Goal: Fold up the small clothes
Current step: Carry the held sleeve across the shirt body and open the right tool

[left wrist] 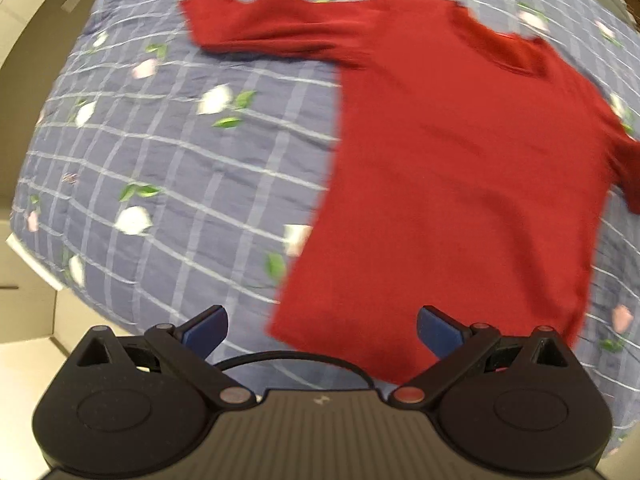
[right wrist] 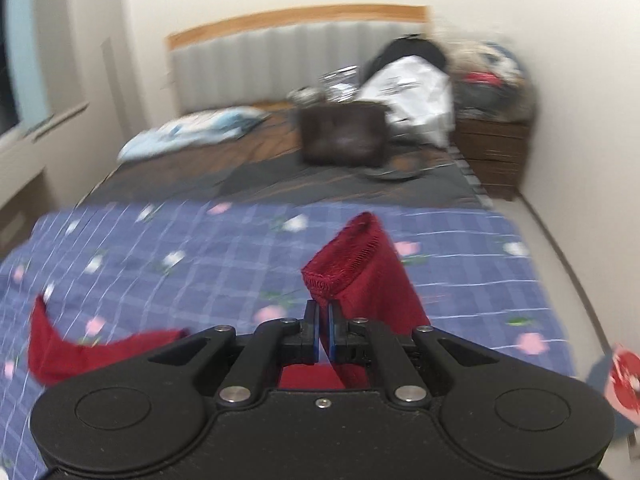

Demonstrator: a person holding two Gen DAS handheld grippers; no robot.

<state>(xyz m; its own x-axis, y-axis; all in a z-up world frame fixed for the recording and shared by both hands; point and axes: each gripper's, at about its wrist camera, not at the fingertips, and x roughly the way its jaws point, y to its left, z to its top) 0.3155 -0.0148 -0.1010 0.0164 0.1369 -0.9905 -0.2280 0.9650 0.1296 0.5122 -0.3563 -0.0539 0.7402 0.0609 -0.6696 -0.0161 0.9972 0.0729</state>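
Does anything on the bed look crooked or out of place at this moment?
The red shirt lies at a slant on the blue checked blanket, not squared to it. Its one sleeve is rumpled with a wavy edge, and the right gripper holds the other sleeve cuff lifted up. Nothing looks spilled or damaged.

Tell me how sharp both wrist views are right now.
Left wrist view: red shirt and floral quilt motion-smeared, left gripper crisp. Right wrist view: headboard and clutter blurred, right gripper and pinched sleeve cuff fairly sharp. Fisheye bends both.
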